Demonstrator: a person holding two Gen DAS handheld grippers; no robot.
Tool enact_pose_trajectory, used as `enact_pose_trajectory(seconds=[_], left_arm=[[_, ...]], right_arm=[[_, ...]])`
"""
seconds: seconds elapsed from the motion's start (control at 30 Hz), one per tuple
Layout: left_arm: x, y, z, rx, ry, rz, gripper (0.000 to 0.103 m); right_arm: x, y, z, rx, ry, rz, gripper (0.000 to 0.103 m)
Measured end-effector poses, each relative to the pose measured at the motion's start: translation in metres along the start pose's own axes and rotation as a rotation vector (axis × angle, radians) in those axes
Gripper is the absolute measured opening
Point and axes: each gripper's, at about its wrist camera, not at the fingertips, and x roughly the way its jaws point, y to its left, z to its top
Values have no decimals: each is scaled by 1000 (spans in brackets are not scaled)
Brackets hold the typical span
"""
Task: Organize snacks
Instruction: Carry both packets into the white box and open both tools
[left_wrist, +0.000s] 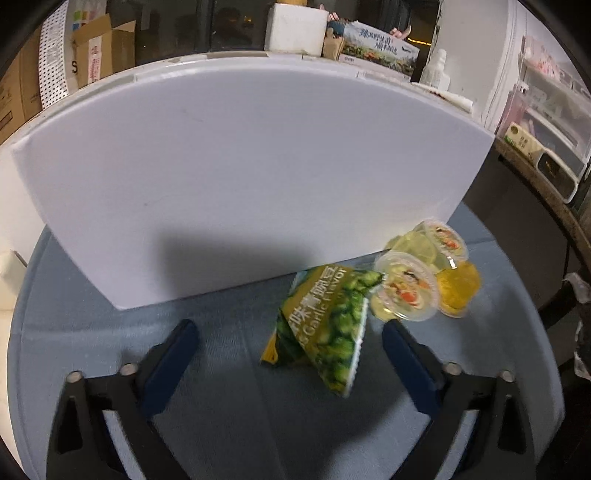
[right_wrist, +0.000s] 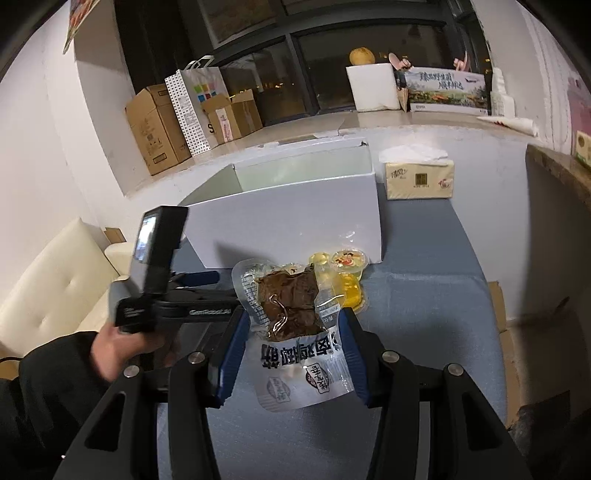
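Right tool (right_wrist: 295, 347) is clamped on a clear vacuum pouch of dark braised snack (right_wrist: 291, 332), blue pads pressing its two side edges. The pouch is held up off the blue-grey worktop (right_wrist: 424, 295), printed end toward the camera, meat end pointing at the white box (right_wrist: 295, 214). The box stands straight ahead with its top open, so the pouch looks lined up for a drop into it; held by the edges, the flat pack stays level and should slide out cleanly.

Left tool (left_wrist: 290, 332) has its jaws spread wide and holds nothing. It hovers low over the worktop, facing the box's plain front wall (left_wrist: 240, 177). A green garlic-pea packet (left_wrist: 325, 325) lies between and just ahead of the open fingers, nearer the right one, leaning tilted rather than flat; the blur makes it hard to say whether it rests fully on the cloth. This reads as the next pick.

Jelly cups (left_wrist: 417, 280), some pale, some orange, sit clustered against the box's front right corner, just beyond the pea packet. In the right view the same cups (right_wrist: 343, 273) lie just past the held pouch.

A tissue pack (right_wrist: 419, 181) sits beside the box, apart from the snacks.
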Motion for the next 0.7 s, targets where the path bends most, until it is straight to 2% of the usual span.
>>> enact_pose_trajectory(seconds=[0.03,0.07,0.13,0.33,0.43,0.5,0.57,0.63,0.7], left_arm=[[-1,-2,0,25,-6,20,71],[-3,-4,0,42,-2,-2,53],[-11,-8,-2,71,-10,9,47],[-61,-3,-18,47,-110,-23,45],[-100,4,-13,29,-201,-34,45],[-122,8,4,37,-262,-30,45],[-136,16,35,44,-317,-10,45],[-137,24,66,25,-329,-16,45],[-129,34,96,7,-331,25,45]], right_arm=[[0,-1,-1,-2,0,1,54],[-1,-1,-1,-3,-1,1,54],[-1,-1,-1,-2,-4,5,54],[-8,6,4,-10,-28,17,54],[-10,12,18,-16,-54,34,54],[-9,16,35,-26,-68,33,54],[-2,20,64,-44,-97,37,54],[11,19,95,-40,-116,38,54],[32,16,127,-30,-117,48,54]])
